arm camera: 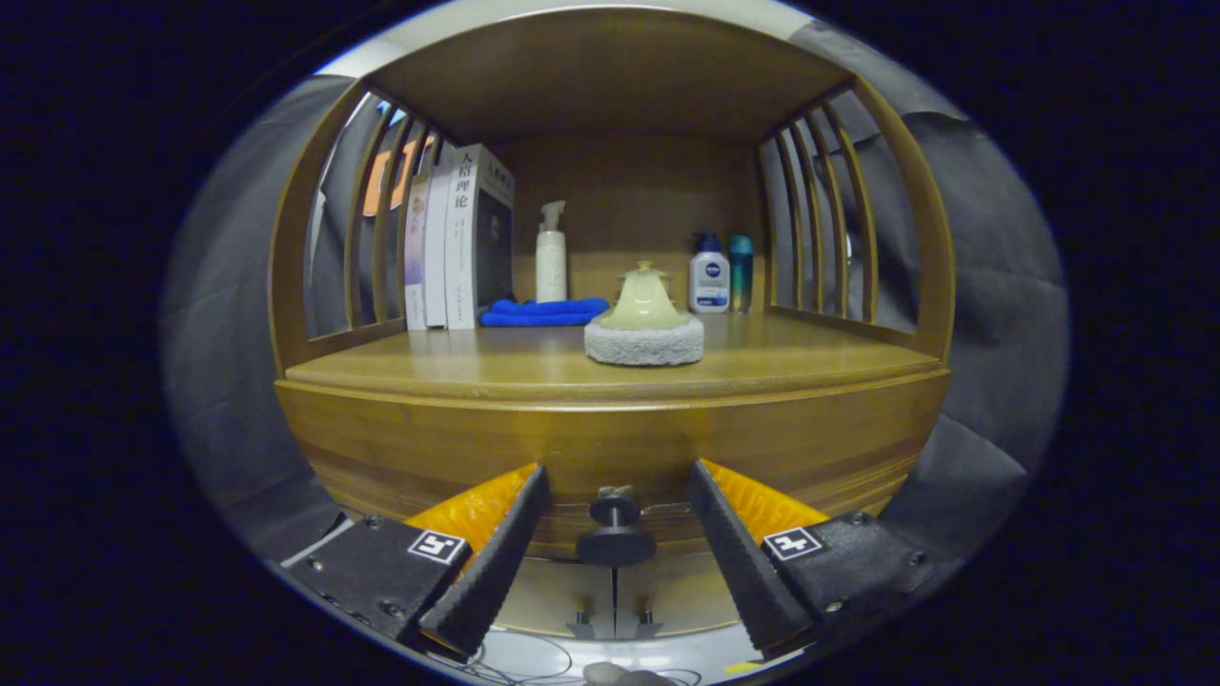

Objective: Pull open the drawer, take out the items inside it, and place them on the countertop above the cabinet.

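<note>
Place: a staged home corner inside a recording booth, likely a bedroom or living-room setup
Furniture: a wooden cabinet (610,438) with slatted sides, a roofed shelf space and a knobbed drawer (615,519) below
Household goods: upright books (457,238), a pump bottle (551,252), a lotion bottle (709,274), a folded blue cloth (543,312)
Ornament: a pale lidded pot (644,300) on a round mat, exact kind hard to tell
Surround: dark cloth wall (991,286) behind the slats

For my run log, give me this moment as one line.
stage: approach | tongs: open, straddling drawer knob, not touching | drawer: closed | countertop: items not yet placed
</note>
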`<state>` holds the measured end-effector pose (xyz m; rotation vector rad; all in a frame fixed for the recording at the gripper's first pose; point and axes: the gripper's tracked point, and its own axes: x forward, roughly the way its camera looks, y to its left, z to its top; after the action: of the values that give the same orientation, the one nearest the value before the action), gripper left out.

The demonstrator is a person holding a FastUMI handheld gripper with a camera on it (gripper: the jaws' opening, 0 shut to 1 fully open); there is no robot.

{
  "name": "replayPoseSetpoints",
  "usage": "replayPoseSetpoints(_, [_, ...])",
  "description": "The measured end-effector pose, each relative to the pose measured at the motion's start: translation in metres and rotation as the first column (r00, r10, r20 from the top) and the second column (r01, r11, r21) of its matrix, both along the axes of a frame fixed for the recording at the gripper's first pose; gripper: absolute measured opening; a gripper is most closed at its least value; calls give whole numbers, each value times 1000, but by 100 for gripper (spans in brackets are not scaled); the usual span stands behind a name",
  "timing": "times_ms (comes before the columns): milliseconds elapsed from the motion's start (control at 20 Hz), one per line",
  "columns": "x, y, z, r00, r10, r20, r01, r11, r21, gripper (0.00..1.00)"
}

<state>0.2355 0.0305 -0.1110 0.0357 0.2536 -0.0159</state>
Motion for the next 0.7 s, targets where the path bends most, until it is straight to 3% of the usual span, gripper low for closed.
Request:
replayPoseSetpoints(300, [-81, -7, 20, 1000, 20, -7, -19, 999, 27, 99])
replayPoseSetpoints(700, [-193, -8, 81, 991, 30, 133, -32, 999, 14, 99])
